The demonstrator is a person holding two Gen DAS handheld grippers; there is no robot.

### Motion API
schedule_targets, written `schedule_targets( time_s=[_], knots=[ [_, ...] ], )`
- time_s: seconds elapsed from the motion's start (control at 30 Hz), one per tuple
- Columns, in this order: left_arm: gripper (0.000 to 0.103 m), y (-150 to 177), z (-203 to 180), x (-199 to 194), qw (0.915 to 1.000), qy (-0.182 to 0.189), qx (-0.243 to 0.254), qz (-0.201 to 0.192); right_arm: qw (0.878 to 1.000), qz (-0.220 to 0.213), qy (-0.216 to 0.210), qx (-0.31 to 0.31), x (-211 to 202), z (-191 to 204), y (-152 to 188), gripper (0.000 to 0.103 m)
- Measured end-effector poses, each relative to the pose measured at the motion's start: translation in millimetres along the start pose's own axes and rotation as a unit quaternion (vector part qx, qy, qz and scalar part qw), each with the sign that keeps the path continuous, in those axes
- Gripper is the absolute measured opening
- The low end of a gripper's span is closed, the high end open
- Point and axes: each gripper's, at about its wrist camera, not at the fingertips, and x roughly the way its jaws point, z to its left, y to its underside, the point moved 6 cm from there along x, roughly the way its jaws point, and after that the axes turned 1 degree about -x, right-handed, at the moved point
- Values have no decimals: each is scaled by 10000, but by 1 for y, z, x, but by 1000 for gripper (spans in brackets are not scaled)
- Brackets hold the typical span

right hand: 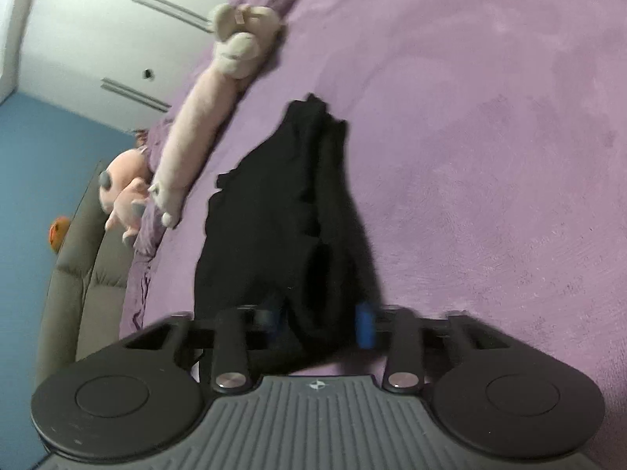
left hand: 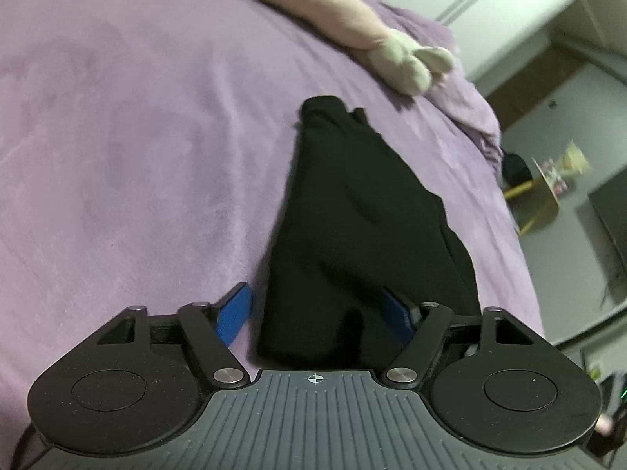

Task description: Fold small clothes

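A small black garment (left hand: 352, 215) lies stretched on the purple blanket (left hand: 137, 137). In the left wrist view my left gripper (left hand: 317, 309) has its blue pads (left hand: 235, 313) spread wide, with the near end of the garment lying between them, not pinched. In the right wrist view the same black garment (right hand: 286, 211) runs away from my right gripper (right hand: 323, 321). Its blue pads (right hand: 364, 325) stand close on either side of a bunched end of the cloth and grip it.
A long pale plush toy (left hand: 341, 19) lies across the bed beyond the garment; it also shows in the right wrist view (right hand: 203, 129), with a pink plush (right hand: 121, 192) beside it. The bed edge, a yellow side table (left hand: 537, 199) and white wardrobe doors (right hand: 117, 39) lie beyond.
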Motion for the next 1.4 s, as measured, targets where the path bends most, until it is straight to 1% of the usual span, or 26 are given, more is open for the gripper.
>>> schedule_targets(
  time_s=[0.03, 0.07, 0.13, 0.23, 0.27, 0.3, 0.37, 0.4, 0.43, 0.5, 0.57, 0.6, 0.63, 0.7, 0.77, 0.8, 0.83, 0.9, 0.93, 1.0, 1.03, 1.1, 1.17, 1.23, 1.3, 1.4],
  knots=[
    [57, -2, 2, 0, 9999, -77, -73, 39, 10000, 49, 23, 23, 1, 0, 0, 17],
    [52, -4, 4, -1, 9998, -133, -100, 80, 10000, 85, -18, -17, 1, 3, 1, 15],
    [20, -8, 4, -2, 9997, -72, -134, 198, 9991, 199, -381, 56, -2, 12, 3, 14],
    [14, -16, 7, -8, 9970, 296, -666, 273, 9860, 246, -1422, 841, -9, 11, 0, 14],
    [14, -19, 7, -10, 9957, 413, -784, 255, 9845, 248, -1463, 933, -9, 8, -1, 14],
    [13, -22, 7, -14, 9947, 524, -851, 235, 9886, 264, -1251, 801, -9, 6, -1, 14],
    [12, -26, 5, -20, 9939, 662, -850, 218, 9986, 422, -324, 19, -5, 7, 3, 14],
    [12, -27, 3, -23, 9947, 669, -749, 217, 9982, 499, -37, -339, -4, 9, 7, 14],
    [12, -27, 2, -25, 9960, 601, -619, 216, 9968, 524, 78, -599, -5, 12, 11, 15],
    [12, -25, 2, -28, 9993, 152, -235, 238, 9938, 470, 317, -956, -11, 16, 10, 20],
    [9, -25, 4, -32, 9987, -430, 204, 186, 9875, 362, 741, -1342, -19, 21, 6, 23],
    [10, -24, 4, -36, 9973, -595, 403, 115, 9825, 280, 995, -1550, -25, 24, 3, 32],
    [13, -25, 4, -39, 9958, -719, 570, 43, 9767, 220, 1238, -1739, -28, 27, 0, 38],
    [19, -28, -2, -42, 9936, -805, 793, -60, 9584, -44, 1761, -2245, -34, 40, -5, 40],
    [22, -28, -11, -39, 9933, -727, 897, -83, 9358, -343, 2215, -2720, -38, 54, -8, 40],
    [27, -29, -18, -34, 9934, -676, 922, -61, 9296, -508, 2231, -2888, -38, 64, -10, 40],
    [33, -28, -25, -29, 9935, -623, 952, -33, 9281, -614, 2106, -3009, -36, 74, -13, 40],
    [37, -27, -37, -16, 9927, -585, 1058, 15, 9263, -577, 1853, -3231, -23, 95, -10, 39],
    [41, -25, -44, -8, 9914, -618, 1149, 60, 9220, -525, 1741, -3418, -13, 105, -6, 38],
    [44, -23, -51, 2, 9866, -884, 1369, -4, 9108, -403, 1646, -3766, 8, 115, 0, 33],
    [44, -22, -54, 7, 9824, -1040, 1554, -41, 9072, -308, 1721, -3827, 22, 116, 1, 28],
    [44, -18, -55, 13, 9755, -1241, 1817, -18, 9053, -128, 1871, -3811, 42, 108, 4, 28],
    [45, -14, -53, 17, 9702, -1342, 2018, 51, 9029, -167, 1905, -3849, 50, 97, 6, 28],
    [49, -11, -52, 20, 9649, -1395, 2224, 36, 9004, -210, 1867, -3925, 48, 96, 7, 28],
    [52, -10, -50, 21, 9639, -1418, 2252, 48, 8992, -194, 1854, -3959, 44, 94, 10, 27],
    [53, -10, -47, 22, 9667, -1408, 2138, 69, 9006, -188, 1841, -3934, 35, 90, 17, 26]
  ],
)
